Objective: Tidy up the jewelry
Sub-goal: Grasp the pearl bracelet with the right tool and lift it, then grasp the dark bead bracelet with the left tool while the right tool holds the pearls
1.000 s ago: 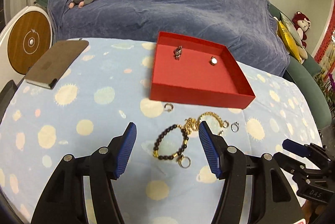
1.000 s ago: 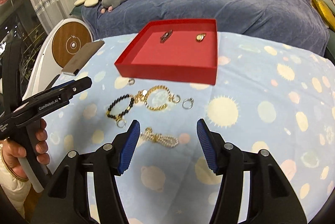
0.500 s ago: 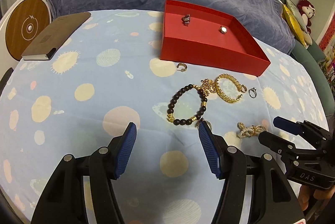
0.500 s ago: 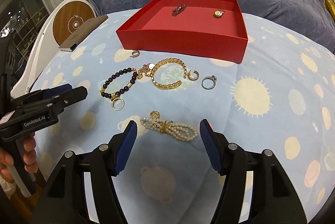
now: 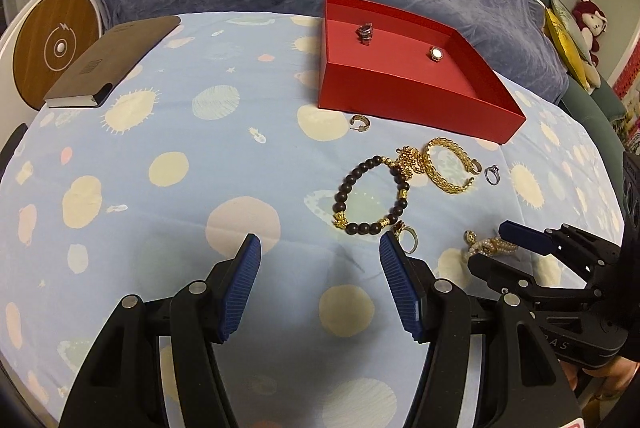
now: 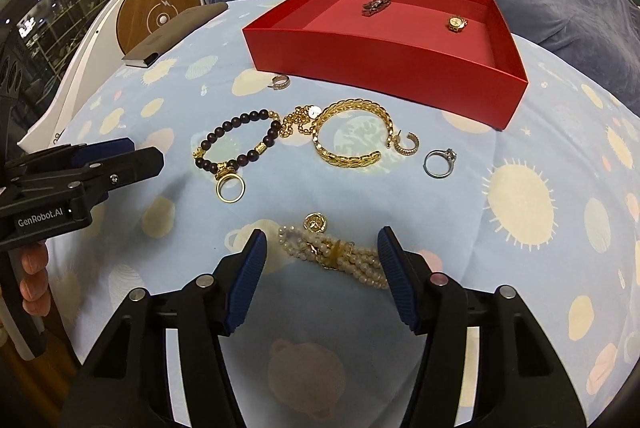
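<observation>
1. My right gripper [image 6: 320,268] points steeply down over the pearl bracelet [image 6: 336,254], which lies on the tablecloth [image 6: 520,268] between the jaws; they are closing, and the pads do not yet press on it.
2. My left gripper [image 5: 320,284] stands open and empty over bare cloth, with the dark bead bracelet [image 5: 372,196] at about one o'clock from it.
3. I judge the pearl piece light, limp and slippery, several strands joined at a gold clasp; I would take it across that clasp at the middle, where the strands bunch, so the ends droop evenly and do not slip out.
4. The red box [image 6: 400,52] sits at twelve o'clock beyond the loose pieces, well apart from the pearls.
5. My count in the box: two small pieces, exact kind too small to tell.
6. My count on the cloth: three bracelets (pearl, dark bead, gold cuff [image 6: 352,136]); one gold chain [image 6: 296,124]; one silver ring [image 6: 439,162]; one gold ring [image 6: 231,188]; two hoop earrings [image 6: 408,146]; one round gold charm touching the pearls.
</observation>
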The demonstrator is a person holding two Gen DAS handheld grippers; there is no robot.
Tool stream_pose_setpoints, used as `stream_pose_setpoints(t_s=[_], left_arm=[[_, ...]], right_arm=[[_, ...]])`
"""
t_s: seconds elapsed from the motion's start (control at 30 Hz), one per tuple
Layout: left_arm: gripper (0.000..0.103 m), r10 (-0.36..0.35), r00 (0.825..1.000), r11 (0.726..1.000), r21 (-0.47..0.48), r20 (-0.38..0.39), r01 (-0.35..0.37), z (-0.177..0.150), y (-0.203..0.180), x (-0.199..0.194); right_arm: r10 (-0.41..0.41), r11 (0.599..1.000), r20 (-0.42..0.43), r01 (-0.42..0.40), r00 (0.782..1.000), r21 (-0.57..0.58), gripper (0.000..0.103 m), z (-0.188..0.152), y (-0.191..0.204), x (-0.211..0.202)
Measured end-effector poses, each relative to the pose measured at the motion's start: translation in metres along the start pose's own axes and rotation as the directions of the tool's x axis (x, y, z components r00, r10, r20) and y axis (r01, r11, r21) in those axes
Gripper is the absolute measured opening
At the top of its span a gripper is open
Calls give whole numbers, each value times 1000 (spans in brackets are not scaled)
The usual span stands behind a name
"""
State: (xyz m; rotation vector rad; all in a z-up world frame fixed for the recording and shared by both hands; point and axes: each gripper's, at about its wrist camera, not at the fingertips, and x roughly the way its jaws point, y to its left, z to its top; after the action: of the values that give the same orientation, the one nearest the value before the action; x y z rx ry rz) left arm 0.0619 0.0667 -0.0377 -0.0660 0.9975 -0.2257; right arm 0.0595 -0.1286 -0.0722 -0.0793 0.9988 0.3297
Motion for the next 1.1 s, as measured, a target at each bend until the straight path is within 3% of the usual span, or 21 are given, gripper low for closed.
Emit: stream_pose_setpoints(t_s=[0.2, 0.37, 0.57, 0.77, 0.83, 0.9, 1.1], left_arm=[[59, 2, 1000, 1000, 6, -7, -2, 0, 0, 1], [59, 5, 1000, 1000, -8, -4, -5, 2, 3, 0], [59, 2, 1000, 1000, -7, -5, -2, 3, -2, 2], [59, 12, 1000, 1000, 20, -7, -12, 2, -10, 6], [59, 13, 1000, 1000, 17, -9, -12, 2, -9, 7], [59, 12, 1000, 1000, 12, -11, -12, 2, -9, 8], [59, 15, 1000, 1000, 16, -14, -15, 3, -10, 13]], right_arm=[[-45, 998, -35, 44, 998, -39, 37, -3, 5, -1], [-29, 999, -123, 31, 992, 13, 36, -14, 1, -9], [-10, 999, -51, 12, 999, 35, 36, -8, 0, -18], [-29, 999, -85, 31, 996, 22, 37, -6, 4, 0], [-59, 998, -86, 59, 995, -5, 33, -6, 8, -1], [-61, 998, -89, 61, 994, -3, 18, -7, 7, -2], [-58, 996, -99, 64, 993, 55, 17, -9, -2, -6]])
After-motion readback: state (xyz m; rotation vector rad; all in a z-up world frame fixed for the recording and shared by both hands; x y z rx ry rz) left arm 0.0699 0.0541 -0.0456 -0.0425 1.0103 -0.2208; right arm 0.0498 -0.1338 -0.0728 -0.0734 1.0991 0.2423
